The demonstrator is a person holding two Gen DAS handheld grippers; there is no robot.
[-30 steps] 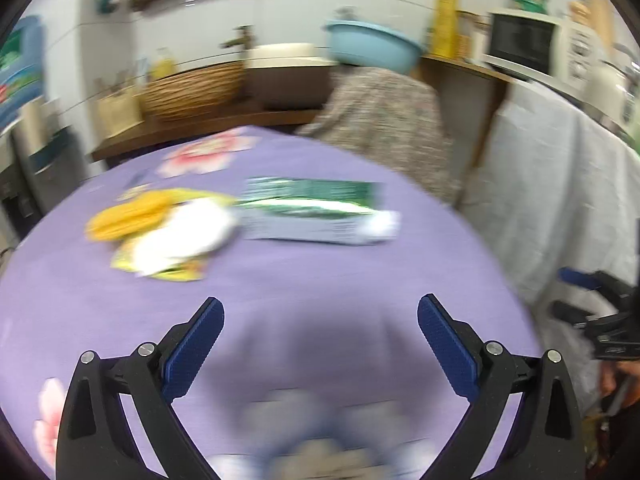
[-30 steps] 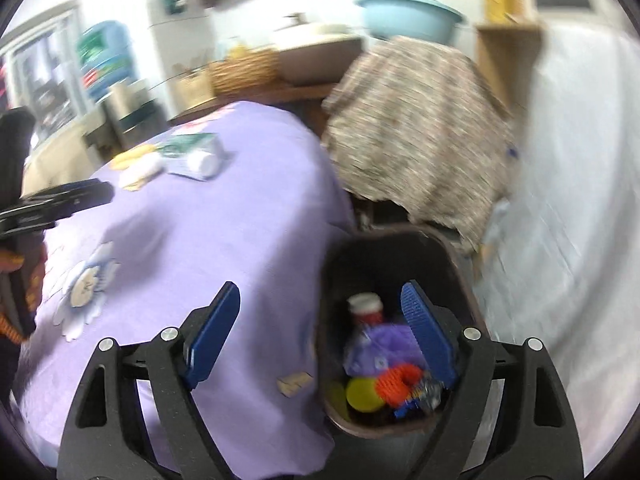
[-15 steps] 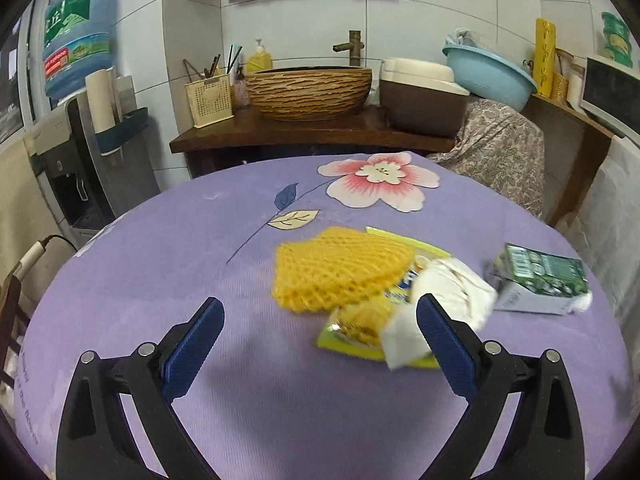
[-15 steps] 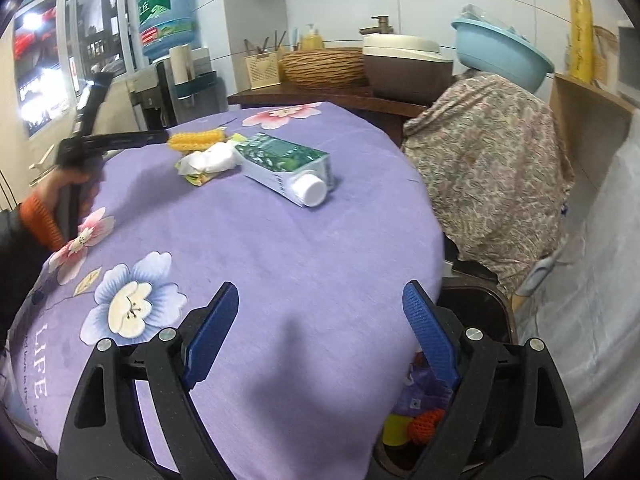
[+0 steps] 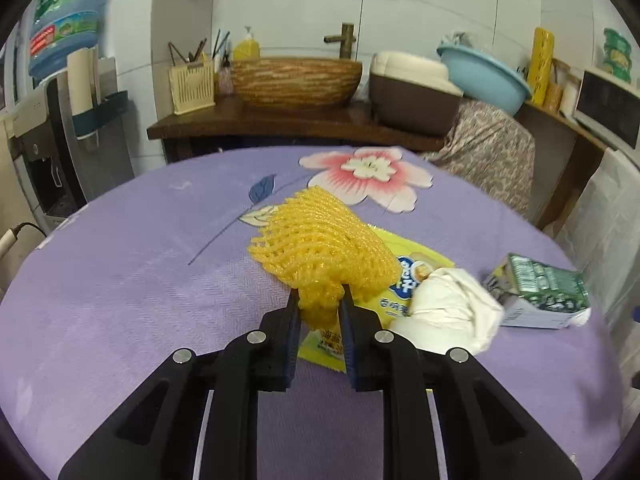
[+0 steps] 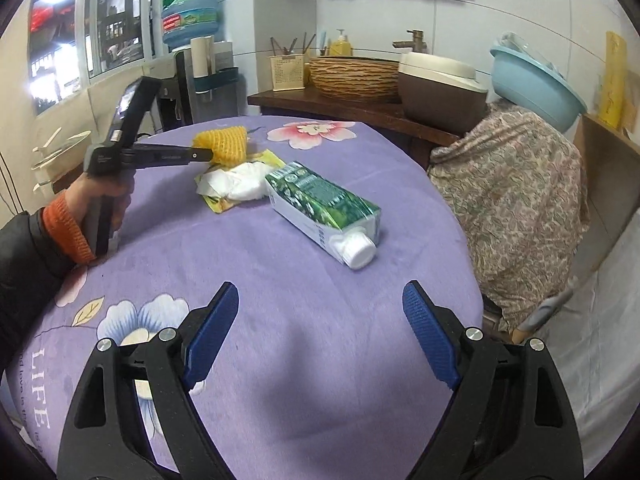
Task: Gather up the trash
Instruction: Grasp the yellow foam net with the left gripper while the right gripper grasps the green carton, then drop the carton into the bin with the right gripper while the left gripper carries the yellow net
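My right claw (image 6: 320, 328) sits nearest, spread wide with nothing between its blue pads, hovering over the purple flowered cloth of the bench (image 6: 280, 280). Beyond it a green and white carton (image 6: 320, 208) lies on its side, white cap pointing toward me. Just past the carton a crumpled white tissue (image 6: 236, 184) rests on a flat yellow wrapper (image 6: 218, 204), touching it.

My left claw (image 5: 319, 312) is closing on a yellow foam net (image 5: 320, 248). The net's near end is bunched between the pads, which press on it. The rest of the net fans out above the wrapper (image 5: 404, 280). From the right view, a hand (image 6: 102, 196) with an orange cuff holds that claw (image 6: 208, 156) from the left.

At the far edge, a woven basin (image 5: 296, 80) stands on a wooden counter against a tiled wall.
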